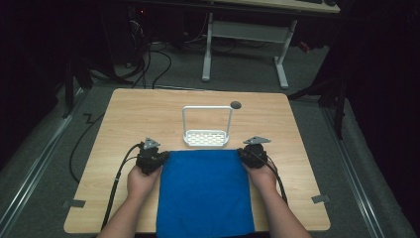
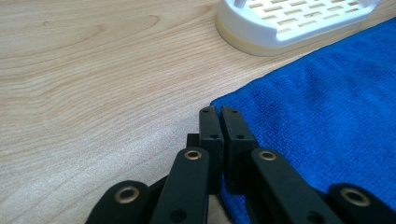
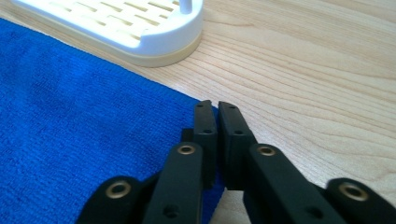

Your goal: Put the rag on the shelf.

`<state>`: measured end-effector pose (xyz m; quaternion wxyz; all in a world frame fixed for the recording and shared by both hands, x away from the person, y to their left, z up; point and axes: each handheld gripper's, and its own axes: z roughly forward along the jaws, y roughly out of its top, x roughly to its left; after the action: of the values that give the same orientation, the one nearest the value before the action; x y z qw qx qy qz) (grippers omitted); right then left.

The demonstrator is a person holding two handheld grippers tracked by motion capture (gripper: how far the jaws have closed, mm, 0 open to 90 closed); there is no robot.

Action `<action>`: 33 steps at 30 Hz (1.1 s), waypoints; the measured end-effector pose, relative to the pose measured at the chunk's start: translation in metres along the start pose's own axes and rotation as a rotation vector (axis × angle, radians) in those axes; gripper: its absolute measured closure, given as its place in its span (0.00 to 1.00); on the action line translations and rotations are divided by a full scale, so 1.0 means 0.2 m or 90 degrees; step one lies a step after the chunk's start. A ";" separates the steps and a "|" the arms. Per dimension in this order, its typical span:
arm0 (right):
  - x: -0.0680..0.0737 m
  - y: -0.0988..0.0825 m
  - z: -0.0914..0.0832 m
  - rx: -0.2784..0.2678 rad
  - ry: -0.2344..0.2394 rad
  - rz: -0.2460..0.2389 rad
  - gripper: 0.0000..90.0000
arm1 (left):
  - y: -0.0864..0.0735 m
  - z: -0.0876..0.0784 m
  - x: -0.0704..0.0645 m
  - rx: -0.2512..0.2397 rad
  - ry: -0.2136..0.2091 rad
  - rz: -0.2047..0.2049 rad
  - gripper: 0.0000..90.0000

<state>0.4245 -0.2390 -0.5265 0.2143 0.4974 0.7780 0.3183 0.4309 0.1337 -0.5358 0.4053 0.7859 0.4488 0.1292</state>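
Both claws are resting at the far corners of the blue cloth (image 1: 204, 191). My left claw (image 1: 157, 152) is sitting at the far left corner, and my right claw (image 1: 243, 151) is sitting at the far right corner. In the left gripper view, the jaws of my left claw (image 2: 219, 112) are standing pressed together, with only a thin line between them, and the corner of the cloth (image 2: 322, 121) is lying right at their tips. I cannot tell for sure if the fabric is pinched between the pads or only lying under them. In the right gripper view, my right claw (image 3: 212, 106) is looking the same: jaws clenched, tips meeting the edge of the cloth (image 3: 84, 126) at its corner, and again I cannot say if the fabric is caught.

The cloth is lying flat on the wooden table (image 1: 124, 119), spread out between my two hands, and its near edge is reaching the near edge of the table. Just beyond the far edge of the cloth, a white rack (image 1: 206, 137) with a slotted base and a tall handle is standing upright. In both gripper views its base (image 2: 289, 23) is appearing very close to the cloth edge, perhaps touching it. A small dark round spot (image 1: 236, 104) is showing on the table behind the rack.
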 end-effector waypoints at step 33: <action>0.14 -0.06 -0.49 -0.245 0.036 -0.029 0.98 | 0.02 -0.38 -0.13 -0.210 -0.030 0.045 0.98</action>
<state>0.3420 -0.2453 -0.4667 0.2906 0.4202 0.7199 0.4698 0.3759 0.1515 -0.4803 0.5343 0.7269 0.3838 0.1972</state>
